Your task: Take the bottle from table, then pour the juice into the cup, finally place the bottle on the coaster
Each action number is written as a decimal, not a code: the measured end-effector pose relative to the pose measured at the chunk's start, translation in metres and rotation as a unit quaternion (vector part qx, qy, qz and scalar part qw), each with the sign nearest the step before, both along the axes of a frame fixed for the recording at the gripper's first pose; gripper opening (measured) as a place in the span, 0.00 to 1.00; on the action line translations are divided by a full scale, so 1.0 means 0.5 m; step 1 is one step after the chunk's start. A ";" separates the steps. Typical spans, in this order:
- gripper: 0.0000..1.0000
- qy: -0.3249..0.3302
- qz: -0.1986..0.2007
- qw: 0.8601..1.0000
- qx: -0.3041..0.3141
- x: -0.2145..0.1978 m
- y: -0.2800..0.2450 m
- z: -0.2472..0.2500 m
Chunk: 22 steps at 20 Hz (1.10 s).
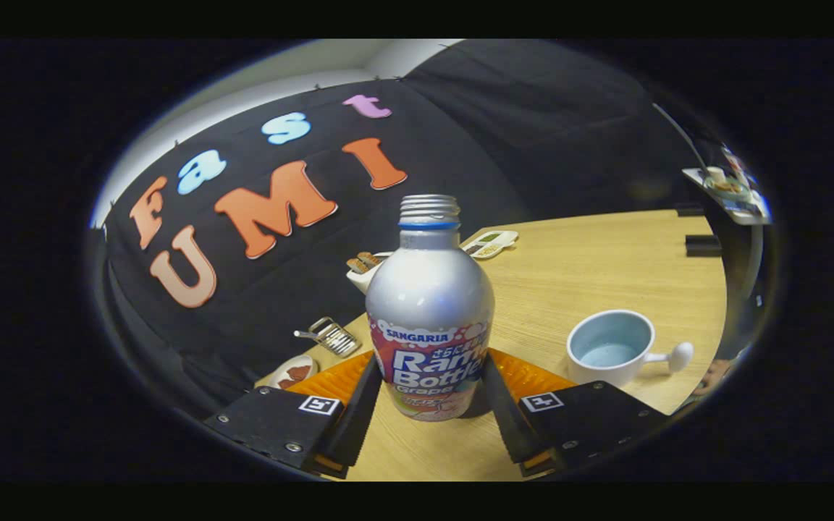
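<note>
The gripper [431, 394] has its two fingers [356, 405] set against the lower body of the aluminium drink bottle [429, 311], one on each side of the printed label, so the claw is clamped on the bottle. The bottle stands upright with its long axis vertical, and its open threaded neck, uncapped and with a blue ring beneath it, points straight up. Its base appears to meet the wooden table [591, 275], though actual contact cannot be confirmed.

Taking the bottle as the landmark: an orange ribbed coaster [525, 376] lies directly behind its base, showing on both sides of it past the fingers. To the bottle's right, well apart from it, a white cup [611, 347] with a pale blue interior stands upright, with its knobbed handle turned away from the bottle. Behind the bottle to the left sits a small white container [365, 273] with brownish pieces in it; nearer and further left lie a small metal grater-like tool [330, 336] and a small dish [292, 373]. Behind the bottle to the right, a flat white device [491, 243] lies on the table.
</note>
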State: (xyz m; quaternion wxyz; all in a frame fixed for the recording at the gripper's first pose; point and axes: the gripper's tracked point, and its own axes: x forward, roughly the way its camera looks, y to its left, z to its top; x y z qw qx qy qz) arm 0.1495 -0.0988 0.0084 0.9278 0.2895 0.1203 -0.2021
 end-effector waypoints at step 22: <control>0.77 0.109 0.052 0.970 -0.209 0.135 0.014 -0.150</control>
